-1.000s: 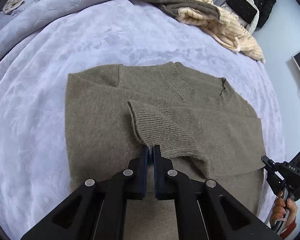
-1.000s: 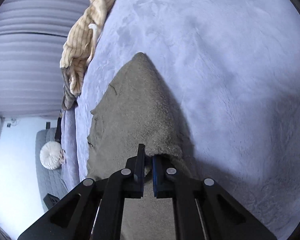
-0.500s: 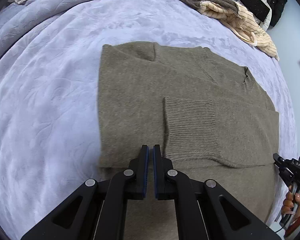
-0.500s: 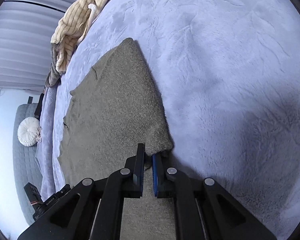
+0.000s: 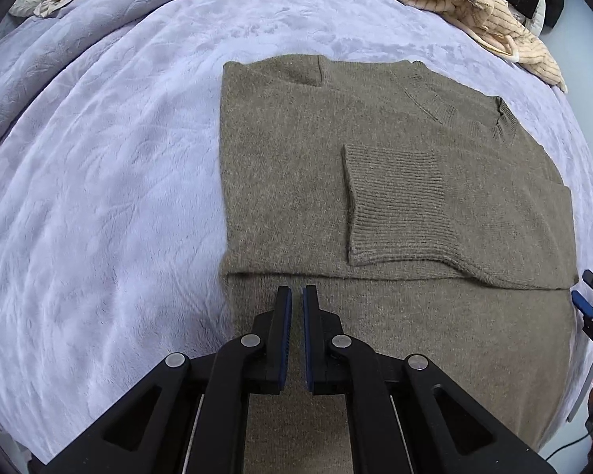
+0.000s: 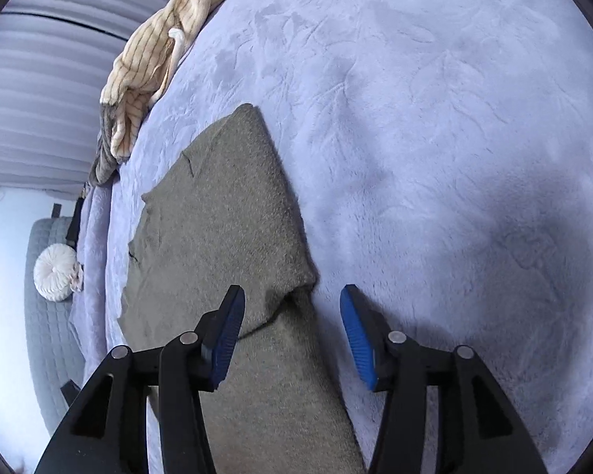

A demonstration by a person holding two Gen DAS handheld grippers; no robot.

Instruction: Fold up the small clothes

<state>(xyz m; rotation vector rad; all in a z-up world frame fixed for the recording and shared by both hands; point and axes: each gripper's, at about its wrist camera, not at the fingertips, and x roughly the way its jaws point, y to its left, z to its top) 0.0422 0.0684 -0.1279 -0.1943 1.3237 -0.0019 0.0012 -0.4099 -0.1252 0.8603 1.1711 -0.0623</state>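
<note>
Both sleeves folded across the olive sweater (image 5: 296, 166) on the bed (image 5: 99, 181); lower body unfolded at 6 o'clock. Left hand-held gripper (image 5: 295, 296) clenched, empty. Right hand-held gripper (image 6: 292, 308) just opening, folded edge between, unpressed.

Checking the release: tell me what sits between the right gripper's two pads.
In the right wrist view, the open right gripper straddles the sweater's folded corner, plus a strip of blanket; neither pad touches the knit.

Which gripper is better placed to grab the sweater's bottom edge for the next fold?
Right gripper: its jaws have just opened and straddle the sweater's folded corner. Left gripper is shut above the cloth.
</note>
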